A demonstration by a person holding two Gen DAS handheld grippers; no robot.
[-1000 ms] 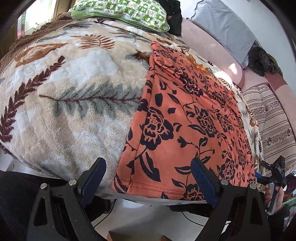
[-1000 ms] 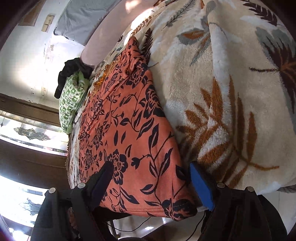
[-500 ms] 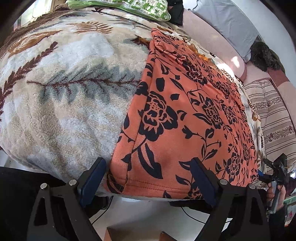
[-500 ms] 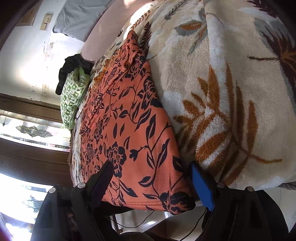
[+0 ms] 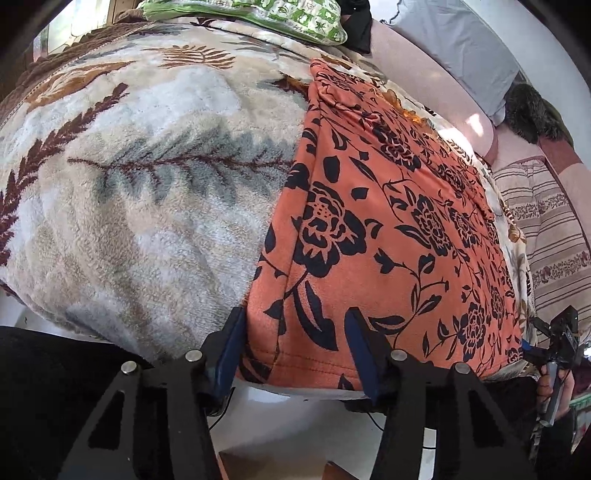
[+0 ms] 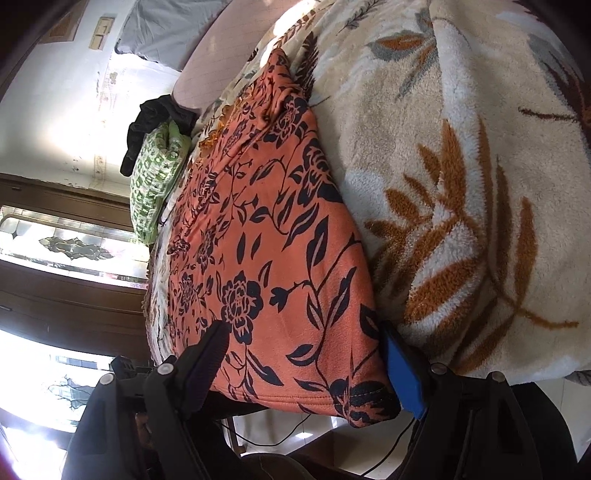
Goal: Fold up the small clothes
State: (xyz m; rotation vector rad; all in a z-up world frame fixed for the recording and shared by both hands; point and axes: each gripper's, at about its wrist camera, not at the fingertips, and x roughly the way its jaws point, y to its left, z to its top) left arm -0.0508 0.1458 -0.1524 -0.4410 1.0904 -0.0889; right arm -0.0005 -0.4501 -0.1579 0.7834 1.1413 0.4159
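An orange garment with a black flower print (image 5: 388,229) lies flat along a fleece leaf-pattern blanket (image 5: 147,177), its hem at the near bed edge. My left gripper (image 5: 295,339) has its jaws part-closed around the garment's near left hem corner, one finger at each side. My right gripper (image 6: 306,354) is open and straddles the near right hem corner of the garment (image 6: 266,251). The right gripper also shows small at the far right of the left wrist view (image 5: 554,339).
A green checked pillow (image 5: 251,11) and dark clothing (image 6: 155,122) lie at the far end. Grey and pink cushions (image 5: 454,48) and a striped cover (image 5: 546,240) lie to the right. Pale floor and cables (image 5: 295,417) lie below the bed edge.
Both grippers have moved forward to the garment's hem. The left jaws have narrowed markedly around the left corner. The right jaws stay wide.
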